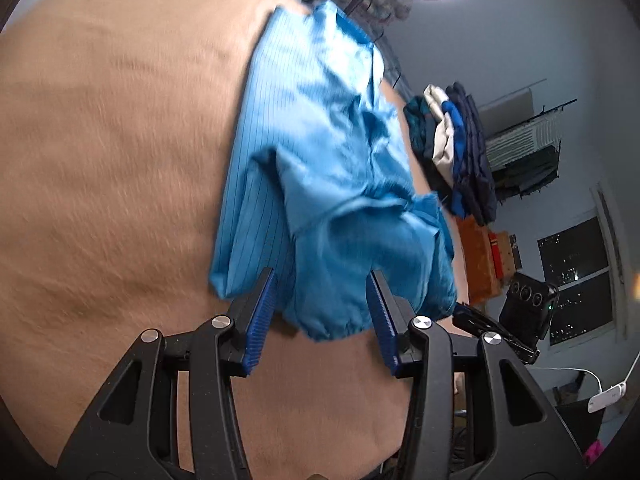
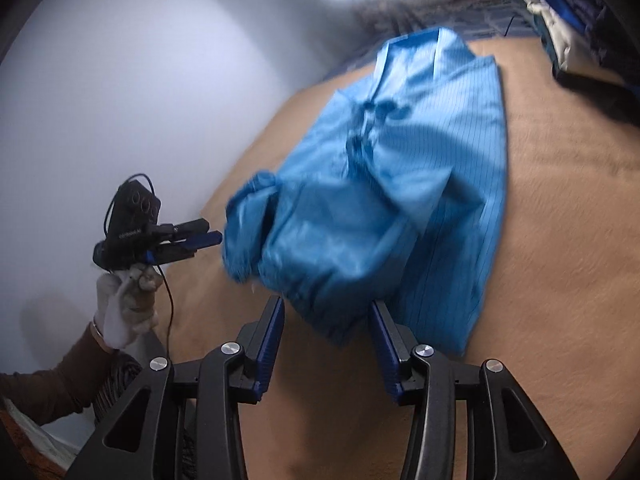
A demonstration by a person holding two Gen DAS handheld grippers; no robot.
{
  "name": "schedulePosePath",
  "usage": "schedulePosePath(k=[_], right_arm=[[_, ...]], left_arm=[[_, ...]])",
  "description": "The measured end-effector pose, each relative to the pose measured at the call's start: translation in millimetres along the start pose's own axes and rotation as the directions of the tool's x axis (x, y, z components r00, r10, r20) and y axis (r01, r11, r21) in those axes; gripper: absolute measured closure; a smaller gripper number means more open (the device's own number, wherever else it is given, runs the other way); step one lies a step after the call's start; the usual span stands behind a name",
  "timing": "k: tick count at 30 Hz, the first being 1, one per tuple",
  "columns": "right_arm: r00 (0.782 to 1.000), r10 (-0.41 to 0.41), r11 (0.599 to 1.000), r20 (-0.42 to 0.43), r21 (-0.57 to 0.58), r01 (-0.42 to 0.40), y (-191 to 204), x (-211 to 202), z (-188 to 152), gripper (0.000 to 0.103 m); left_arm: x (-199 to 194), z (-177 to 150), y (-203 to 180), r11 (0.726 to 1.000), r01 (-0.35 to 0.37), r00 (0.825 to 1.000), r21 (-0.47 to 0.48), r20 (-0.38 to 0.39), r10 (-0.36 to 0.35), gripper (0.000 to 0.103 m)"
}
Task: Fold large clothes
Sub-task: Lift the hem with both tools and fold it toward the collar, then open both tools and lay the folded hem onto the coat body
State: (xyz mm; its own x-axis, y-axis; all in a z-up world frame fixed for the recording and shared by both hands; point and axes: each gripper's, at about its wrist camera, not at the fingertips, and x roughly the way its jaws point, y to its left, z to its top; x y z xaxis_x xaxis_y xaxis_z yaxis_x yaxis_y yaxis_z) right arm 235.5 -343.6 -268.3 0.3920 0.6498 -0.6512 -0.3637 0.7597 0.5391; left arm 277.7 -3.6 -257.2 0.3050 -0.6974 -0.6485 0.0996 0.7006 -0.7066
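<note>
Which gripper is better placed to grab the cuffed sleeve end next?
Probably the left gripper: its open fingers straddle the garment's elastic cuff. The right gripper, also open, faces a neighbouring hem.

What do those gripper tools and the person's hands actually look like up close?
Each gripper has matte black plastic linkage arms joined by round silver pivot bolts, ending in two fingers faced with ribbed blue pads. Seen from the right wrist, the left gripper carries a black camera block trailing a thin black cable. The hand holding it wears a white glove above a brown sleeve.
</note>
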Motion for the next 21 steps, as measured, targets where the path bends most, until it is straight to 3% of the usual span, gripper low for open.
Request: schedulePosePath(k=[4,9,13,16,21], right_arm=[[1.0,-0.007,0.999,-0.03,-0.046,0.006,6,13,1,0.062],[0.999,-0.044,0.997,-0.001,-0.069,0.043,9,26,21,0.067],[0.994,-0.064,0.997,0.092,-0.046,0.068,8,27,50,0.067],[0.977,-0.102,0.995,0.188,0.015,0.101,1,23,73,0.065],[0.949,-0.142,0.987,0.283,0.115,0.113,-17,4,87,0.053]], left_arm=[[15,1,-1,0.999,0.034,0.999,-0.017,-0.035,-0.035,0.057],[24,26,-11,0.993,0.099,0.995,-0.068,0.02,-0.098,0.057],[20,50,-26,0.987,0.146,0.983,-0.064,0.121,-0.137,0.057],[15,63,-36,0.986,0.156,0.973,-0.053,0.179,-0.144,0.057],[4,69,-44,0.992,0.127,0.967,0.019,0.22,-0.128,0.057]])
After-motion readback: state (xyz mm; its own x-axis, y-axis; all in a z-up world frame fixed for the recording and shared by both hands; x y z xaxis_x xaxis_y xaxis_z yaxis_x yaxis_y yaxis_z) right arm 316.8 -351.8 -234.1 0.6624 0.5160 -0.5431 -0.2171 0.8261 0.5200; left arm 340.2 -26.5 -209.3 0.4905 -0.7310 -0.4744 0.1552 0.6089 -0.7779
